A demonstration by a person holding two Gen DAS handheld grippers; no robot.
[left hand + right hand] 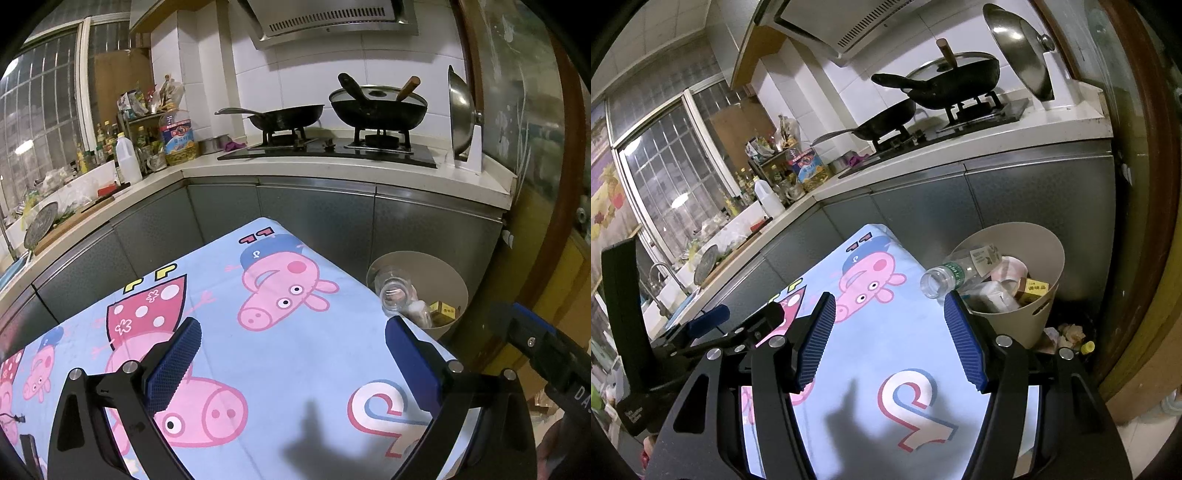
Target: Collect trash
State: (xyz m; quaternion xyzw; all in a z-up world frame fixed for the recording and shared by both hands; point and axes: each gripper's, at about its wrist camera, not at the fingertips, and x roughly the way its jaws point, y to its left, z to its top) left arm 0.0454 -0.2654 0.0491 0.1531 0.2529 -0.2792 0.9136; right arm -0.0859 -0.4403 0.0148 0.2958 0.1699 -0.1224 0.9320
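A beige trash bin (1049, 243) stands on the floor past the table's right edge; it also shows in the left wrist view (448, 266). It holds a clear plastic bottle (955, 271) (397, 293) with its open neck sticking out, a yellow box (1032, 288) and crumpled paper. My left gripper (293, 360) is open and empty above the blue cartoon-pig tablecloth (280, 354). My right gripper (890, 339) is open and empty above the same cloth (886, 332), its right finger beside the bin.
Grey cabinets and a counter with a stove and two black pans (376, 107) lie beyond the table. Bottles (127, 157) crowd the left counter by the sink. Scraps lie on the floor (1069, 332) beside the bin. A wooden door frame stands at right.
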